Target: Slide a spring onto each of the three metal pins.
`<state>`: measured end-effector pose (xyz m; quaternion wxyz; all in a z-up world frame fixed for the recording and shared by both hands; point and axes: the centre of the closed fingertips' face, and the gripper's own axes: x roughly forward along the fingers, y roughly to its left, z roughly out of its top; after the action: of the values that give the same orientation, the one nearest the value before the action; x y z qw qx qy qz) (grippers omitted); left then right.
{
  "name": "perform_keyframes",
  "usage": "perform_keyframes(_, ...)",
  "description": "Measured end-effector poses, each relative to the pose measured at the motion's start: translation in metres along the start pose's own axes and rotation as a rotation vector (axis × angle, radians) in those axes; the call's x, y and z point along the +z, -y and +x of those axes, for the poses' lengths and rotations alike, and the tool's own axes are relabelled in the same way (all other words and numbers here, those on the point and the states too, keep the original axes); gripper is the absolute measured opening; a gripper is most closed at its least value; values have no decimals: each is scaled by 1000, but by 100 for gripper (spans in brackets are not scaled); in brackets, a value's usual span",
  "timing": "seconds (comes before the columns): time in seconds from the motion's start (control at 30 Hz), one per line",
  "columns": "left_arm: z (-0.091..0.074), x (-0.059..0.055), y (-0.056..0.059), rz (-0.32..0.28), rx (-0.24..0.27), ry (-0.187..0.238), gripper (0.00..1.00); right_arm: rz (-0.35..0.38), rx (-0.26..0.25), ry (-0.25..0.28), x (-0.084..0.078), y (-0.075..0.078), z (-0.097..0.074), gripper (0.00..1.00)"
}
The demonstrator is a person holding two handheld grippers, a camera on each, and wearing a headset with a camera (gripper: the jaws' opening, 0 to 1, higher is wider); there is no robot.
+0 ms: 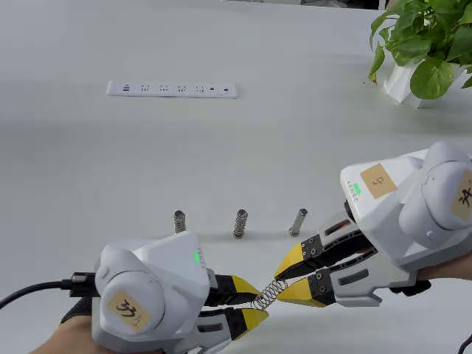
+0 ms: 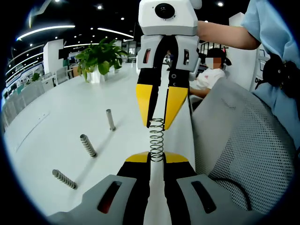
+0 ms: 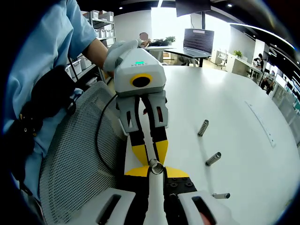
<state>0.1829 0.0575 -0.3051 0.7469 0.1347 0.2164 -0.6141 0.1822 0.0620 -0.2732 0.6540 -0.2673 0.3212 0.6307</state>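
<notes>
We see left tool and right tool each clamped on one spring | middle pin apparently sprung.

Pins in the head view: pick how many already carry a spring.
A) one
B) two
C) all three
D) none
B: the left pin and middle pin each wear a coil, while the right pin is bare; one more spring is held between the left gripper and right gripper.
</notes>
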Motion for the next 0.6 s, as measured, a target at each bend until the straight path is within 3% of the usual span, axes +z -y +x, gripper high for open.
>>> perform_keyframes(0.1, -3, 3, 1, -5, 10, 11, 6, -2, 4, 0, 4, -2, -3, 10)
perform_keyframes(0.23, -6, 9, 3, -11, 21, 19, 6, -17, 1, -16, 9, -2, -7, 26)
perform_keyframes(0.6, -13, 24, 7, -32, 44, 45, 6, -73, 55, -84, 17, -7, -26, 23)
